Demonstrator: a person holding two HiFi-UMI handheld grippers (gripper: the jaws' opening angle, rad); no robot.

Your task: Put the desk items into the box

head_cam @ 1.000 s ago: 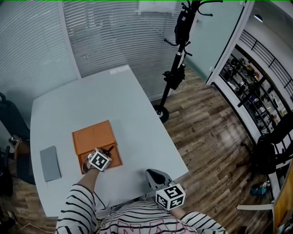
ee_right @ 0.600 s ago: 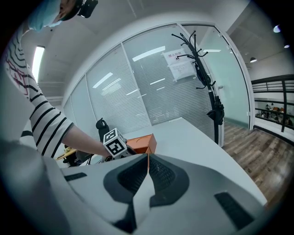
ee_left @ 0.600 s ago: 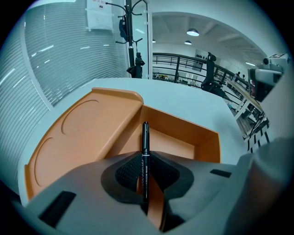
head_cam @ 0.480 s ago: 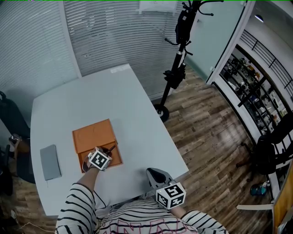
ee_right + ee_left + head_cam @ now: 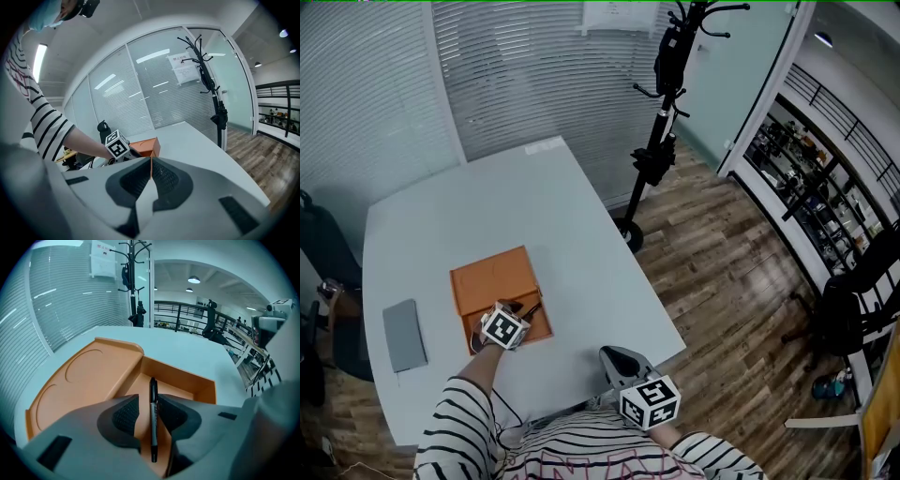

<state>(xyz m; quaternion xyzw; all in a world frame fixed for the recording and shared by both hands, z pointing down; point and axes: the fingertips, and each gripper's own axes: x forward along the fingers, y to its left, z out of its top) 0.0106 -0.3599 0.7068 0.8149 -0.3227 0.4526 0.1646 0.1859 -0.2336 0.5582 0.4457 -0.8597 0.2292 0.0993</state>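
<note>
placing pen (image 5: pixel 153 394), pinched in left hand-held gripper (image 5: pixel 151 414), into orange box (image 5: pixel 187 379); right hand-held gripper (image 5: pixel 151 177) closed, empty; next: lower, release.

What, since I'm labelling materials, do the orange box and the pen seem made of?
The orange box: probably cardboard or matte plastic; thin flat walls, even colour, no gloss. The pen: likely plastic; smooth black cap, grey barrel with slight sheen.
</note>
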